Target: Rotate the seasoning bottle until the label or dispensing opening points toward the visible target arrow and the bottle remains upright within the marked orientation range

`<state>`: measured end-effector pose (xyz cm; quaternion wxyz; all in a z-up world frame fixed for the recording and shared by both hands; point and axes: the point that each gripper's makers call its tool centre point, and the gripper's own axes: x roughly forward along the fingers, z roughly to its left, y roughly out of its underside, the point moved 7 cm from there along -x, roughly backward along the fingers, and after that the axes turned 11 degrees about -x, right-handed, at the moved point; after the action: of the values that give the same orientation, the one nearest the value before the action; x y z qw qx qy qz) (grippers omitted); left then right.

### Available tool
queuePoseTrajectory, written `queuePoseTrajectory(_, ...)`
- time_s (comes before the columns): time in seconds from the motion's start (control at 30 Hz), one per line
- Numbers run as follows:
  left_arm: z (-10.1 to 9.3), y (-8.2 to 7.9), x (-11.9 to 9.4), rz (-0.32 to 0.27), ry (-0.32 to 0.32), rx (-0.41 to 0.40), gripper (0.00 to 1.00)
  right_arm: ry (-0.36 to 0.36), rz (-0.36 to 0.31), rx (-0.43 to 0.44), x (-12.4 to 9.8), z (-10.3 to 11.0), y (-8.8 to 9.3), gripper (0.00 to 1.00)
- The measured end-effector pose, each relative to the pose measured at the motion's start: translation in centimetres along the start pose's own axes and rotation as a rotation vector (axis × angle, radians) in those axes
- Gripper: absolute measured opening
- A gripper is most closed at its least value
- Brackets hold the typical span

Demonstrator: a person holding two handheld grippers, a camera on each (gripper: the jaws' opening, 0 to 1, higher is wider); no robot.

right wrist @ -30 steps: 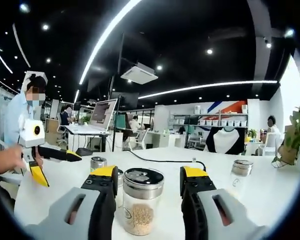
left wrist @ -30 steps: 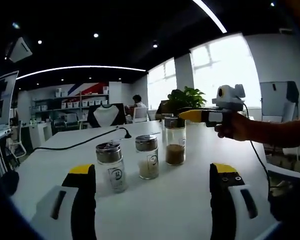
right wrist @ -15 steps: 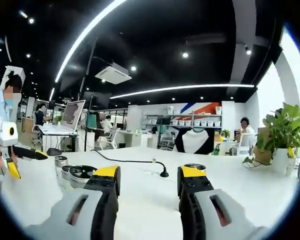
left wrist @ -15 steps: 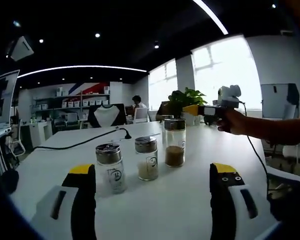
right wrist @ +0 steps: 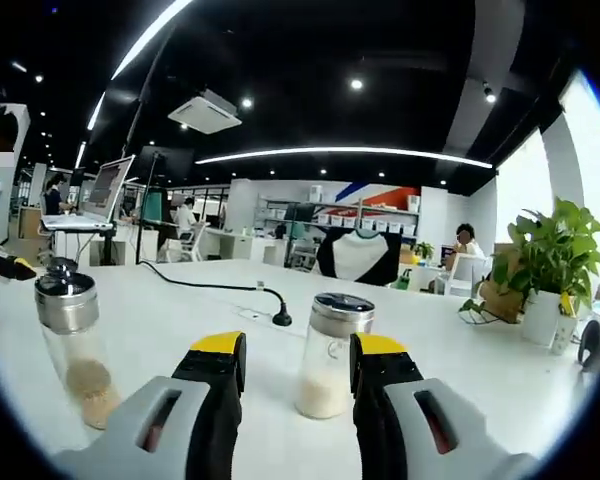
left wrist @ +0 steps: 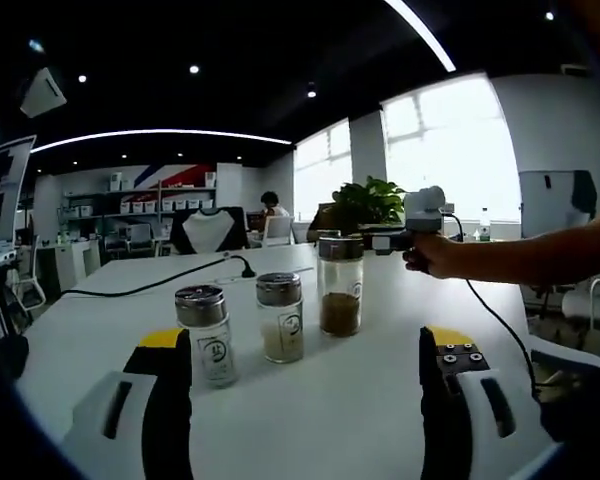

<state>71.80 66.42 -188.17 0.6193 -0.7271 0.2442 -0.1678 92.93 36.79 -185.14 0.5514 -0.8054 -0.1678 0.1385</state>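
Note:
Three metal-capped seasoning bottles stand upright in a row on the white table (left wrist: pixel 380 400): a small one (left wrist: pixel 205 335), a pale-filled one (left wrist: pixel 280 317) and a taller one with brown grains (left wrist: pixel 340 285). My left gripper (left wrist: pixel 307 338) is open wide, short of the row. A hand holds my right gripper (left wrist: pixel 408 228) just behind and right of the tall bottle. In the right gripper view, my right gripper (right wrist: pixel 297 347) is open; a pale-filled bottle (right wrist: pixel 330 355) stands just past its tips. A brown-grain bottle (right wrist: pixel 70 345) stands to the left.
A black cable with a small stand (left wrist: pixel 242 266) runs across the far table. A potted plant (right wrist: pixel 545 275) sits at the table's far right. Desks, shelves, chairs and seated people fill the office behind. A sliver of the left gripper (right wrist: pixel 2 266) shows at the left edge.
The right gripper has drawn back from the tall brown-grain bottle it straddled and swung round; a pale-filled bottle now stands before its tips. The left gripper stayed open.

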Motion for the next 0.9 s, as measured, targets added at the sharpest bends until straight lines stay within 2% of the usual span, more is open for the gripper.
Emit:
queuePoseTrajectory(0.17, -0.4, 0.1, 0.2, 0.006, 0.017, -0.002, 1.0, 0.056, 0.023, -0.035, 2.1, -0.8, 0.8, 0.4)
queuePoseTrajectory(0.33, -0.8, 0.0, 0.3, 0.004, 0.028, -0.006, 1.0, 0.093, 0.049, -0.02, 3.5, -1.5, 1.7, 0.4)
queuePoseTrajectory(0.4, -0.8, 0.0, 0.3, 0.005, 0.03, -0.006, 1.0, 0.091, 0.054, 0.008, 4.1, -1.8, 2.1, 0.4)
queuePoseTrajectory(0.5, -0.8, -0.2, 0.2, 0.004, 0.031, -0.001, 1.0, 0.095, 0.059, 0.006, 4.6, -2.2, 2.3, 0.41)
queuePoseTrajectory(0.63, -0.7, -0.3, 0.1, 0.001, 0.027, -0.001, 1.0, 0.074, 0.041, 0.016, 5.2, -2.4, 2.4, 0.38)
queuePoseTrajectory(0.67, -0.6, -0.3, 0.1, 0.001, 0.026, 0.0, 1.0, 0.056, 0.021, 0.048, 5.4, -2.2, 2.3, 0.38)
queuePoseTrajectory(0.9, -0.8, 0.1, 0.4, 0.011, 0.032, 0.001, 1.0, 0.06, 0.013, 0.103, 5.4, -2.0, 2.3, 0.38)
